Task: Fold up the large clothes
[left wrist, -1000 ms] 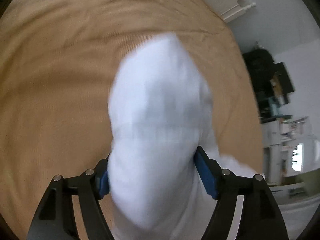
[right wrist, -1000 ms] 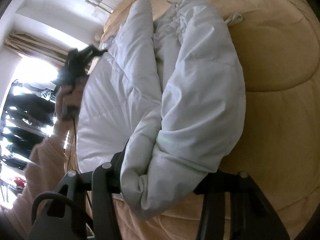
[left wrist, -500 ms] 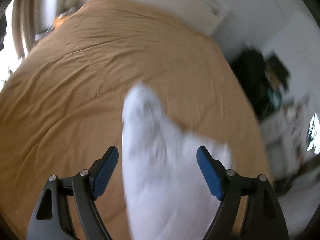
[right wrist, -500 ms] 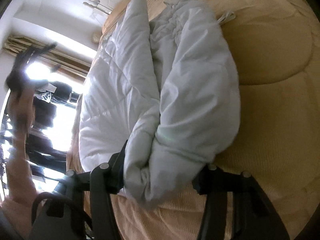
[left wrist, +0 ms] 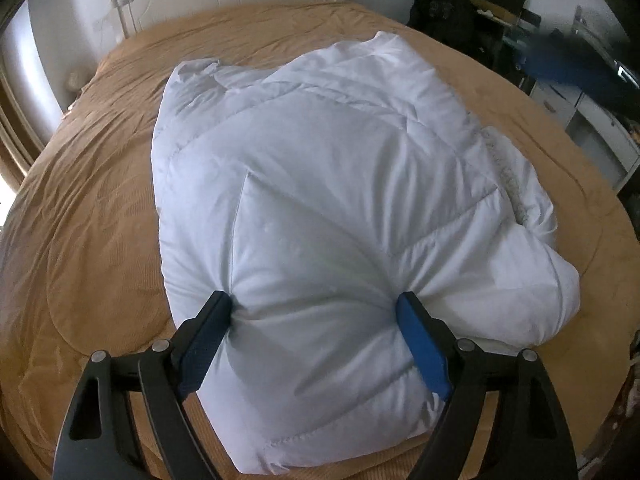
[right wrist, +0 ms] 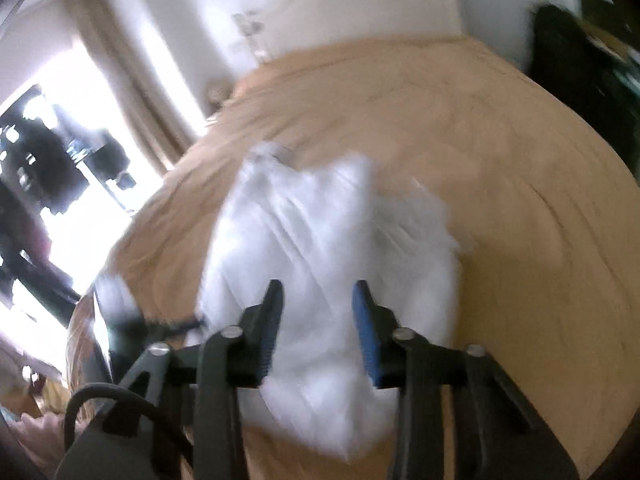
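Bulging between left hand-held gripper (left wrist: 314,316): jacket (left wrist: 340,184)

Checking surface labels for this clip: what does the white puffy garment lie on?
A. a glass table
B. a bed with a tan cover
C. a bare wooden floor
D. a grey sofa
B: in the left wrist view the white puffy garment lies on a bed with a tan cover, which surrounds it on all sides.

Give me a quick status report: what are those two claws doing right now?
Left gripper: jaws just opening, pads dent the white padded coat. Right gripper: jaws just closing, coat between them, view blurred. Coat bunched on tan bedspread. Nothing in the way.
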Demonstrator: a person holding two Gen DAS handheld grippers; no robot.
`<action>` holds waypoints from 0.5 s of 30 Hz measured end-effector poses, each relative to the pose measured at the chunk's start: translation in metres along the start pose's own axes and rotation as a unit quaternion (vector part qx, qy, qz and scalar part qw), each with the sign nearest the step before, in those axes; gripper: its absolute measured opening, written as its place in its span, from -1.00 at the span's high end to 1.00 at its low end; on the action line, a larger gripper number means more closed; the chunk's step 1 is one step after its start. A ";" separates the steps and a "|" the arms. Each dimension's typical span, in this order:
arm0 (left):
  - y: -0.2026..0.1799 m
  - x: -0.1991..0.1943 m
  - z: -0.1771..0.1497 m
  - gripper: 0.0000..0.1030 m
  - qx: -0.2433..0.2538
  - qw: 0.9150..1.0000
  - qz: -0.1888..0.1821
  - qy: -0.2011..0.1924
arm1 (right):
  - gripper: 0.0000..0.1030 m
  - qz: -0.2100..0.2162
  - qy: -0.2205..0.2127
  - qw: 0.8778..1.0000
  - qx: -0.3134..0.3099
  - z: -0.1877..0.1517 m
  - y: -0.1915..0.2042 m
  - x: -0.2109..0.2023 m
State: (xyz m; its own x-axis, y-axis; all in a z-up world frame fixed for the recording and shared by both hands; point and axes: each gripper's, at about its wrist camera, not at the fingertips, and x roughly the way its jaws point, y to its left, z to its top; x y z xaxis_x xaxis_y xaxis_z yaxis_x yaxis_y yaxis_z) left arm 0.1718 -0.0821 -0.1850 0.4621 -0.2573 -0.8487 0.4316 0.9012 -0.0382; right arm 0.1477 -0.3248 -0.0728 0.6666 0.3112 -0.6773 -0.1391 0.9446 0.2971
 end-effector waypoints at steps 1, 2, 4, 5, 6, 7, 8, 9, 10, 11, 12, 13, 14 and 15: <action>0.000 0.000 -0.001 -0.62 0.002 1.000 0.000 -0.002 | 0.36 0.017 0.003 1.000 -0.007 0.018 0.007 0.020; 0.001 0.000 -0.004 -0.62 0.004 1.000 0.001 -0.005 | 0.36 0.021 0.009 1.000 -0.007 0.031 0.013 0.041; -0.001 -0.004 -0.003 -0.63 0.006 1.000 0.004 -0.008 | 0.36 -0.007 0.044 0.999 -0.009 0.051 0.009 0.087; -0.001 -0.002 -0.003 -0.64 0.008 1.000 0.004 -0.008 | 0.37 -0.038 0.081 0.996 -0.004 0.056 -0.001 0.113; -0.001 -0.001 -0.003 -0.65 0.008 1.000 -0.002 -0.011 | 0.65 -0.070 0.104 0.992 0.004 0.056 -0.013 0.133; 0.000 0.002 -0.001 -0.66 0.010 1.000 -0.007 -0.012 | 0.85 -0.106 0.132 0.985 0.023 0.052 -0.033 0.157; -0.002 -0.001 -0.001 -0.66 0.014 1.000 -0.013 -0.014 | 0.86 -0.124 0.144 0.981 0.029 0.047 -0.051 0.167; -0.005 -0.003 -0.001 -0.67 0.017 1.000 -0.012 -0.015 | 0.86 -0.141 0.148 0.978 0.031 0.043 -0.062 0.173; -0.008 -0.003 -0.001 -0.67 0.019 1.000 -0.007 -0.011 | 0.85 -0.168 0.151 0.974 0.035 0.038 -0.072 0.176; -0.010 -0.002 -0.002 -0.70 0.019 1.000 -0.006 -0.011 | 0.85 -0.194 0.159 0.967 0.042 0.032 -0.085 0.178; -0.011 -0.001 -0.003 -0.73 0.021 1.000 -0.004 -0.010 | 0.85 -0.186 0.163 0.967 0.056 0.028 -0.093 0.177; -0.011 0.000 -0.003 -0.73 0.022 1.000 -0.002 -0.008 | 0.85 -0.168 0.159 0.970 0.078 0.027 -0.099 0.171; -0.009 0.001 -0.004 -0.73 0.019 1.000 -0.003 -0.006 | 0.83 -0.144 0.139 0.974 0.101 0.028 -0.100 0.156; -0.007 0.002 -0.004 -0.73 0.015 1.000 -0.007 -0.006 | 0.83 -0.129 0.122 0.979 0.103 0.030 -0.096 0.144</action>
State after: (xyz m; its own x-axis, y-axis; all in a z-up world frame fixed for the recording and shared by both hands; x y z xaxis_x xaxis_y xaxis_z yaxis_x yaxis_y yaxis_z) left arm 0.1664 -0.0869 -0.1887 0.4659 -0.2738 -0.8414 0.4604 0.8871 -0.0338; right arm 0.2789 -0.3742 -0.1791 0.4623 0.1044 -0.8806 0.1775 0.9621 0.2072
